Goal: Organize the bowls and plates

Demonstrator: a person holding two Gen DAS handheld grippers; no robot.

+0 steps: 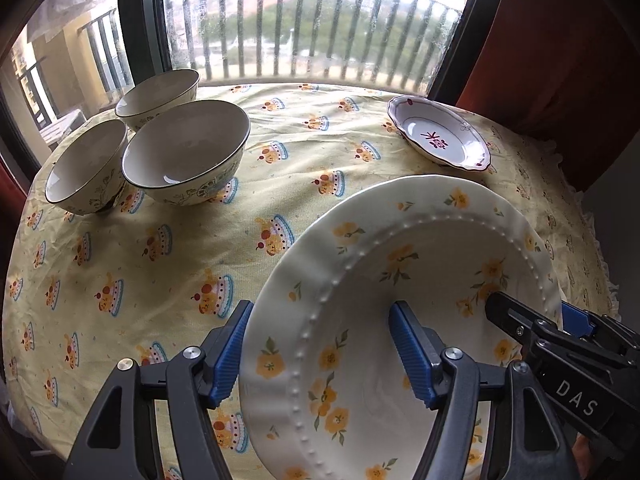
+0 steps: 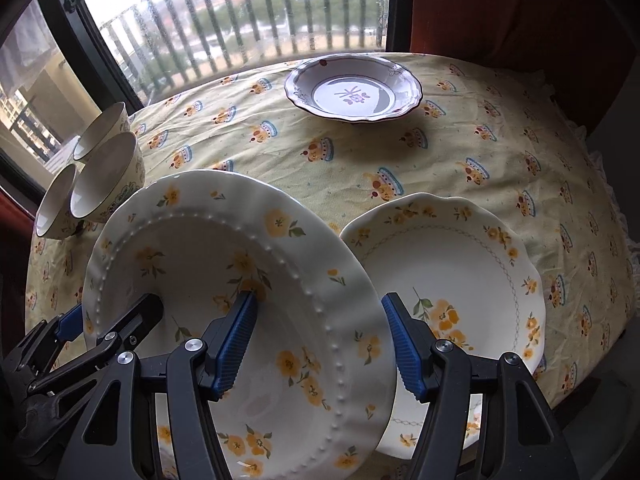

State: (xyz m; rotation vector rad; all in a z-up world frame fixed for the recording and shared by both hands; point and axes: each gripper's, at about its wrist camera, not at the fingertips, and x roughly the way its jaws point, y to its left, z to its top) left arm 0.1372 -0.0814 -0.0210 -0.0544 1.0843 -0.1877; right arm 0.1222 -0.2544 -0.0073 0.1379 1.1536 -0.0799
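Note:
A large cream plate point(image 1: 400, 240) point(image 2: 208, 240) with yellow flowers and a beaded ring hangs tilted above the table, gripped at two opposite sides. My left gripper point(image 1: 320, 352) point(image 2: 108, 316) is shut on its left rim, one pad under the rim and one inside. My right gripper point(image 2: 320, 344) point(image 1: 536, 316) is shut on the right rim in the same way. A scalloped flowered plate point(image 2: 452, 264) lies on the cloth, partly under the lifted plate's right edge. Three cream bowls point(image 1: 188, 148) point(image 2: 104, 176) stand together at the far left.
A small purple-rimmed dish point(image 1: 440, 132) point(image 2: 352, 88) with a red character sits at the far right of the table. The round table wears a yellow printed cloth point(image 1: 160, 260). A barred window point(image 1: 300, 20) lies behind, with red curtains point(image 1: 552, 40) at the right.

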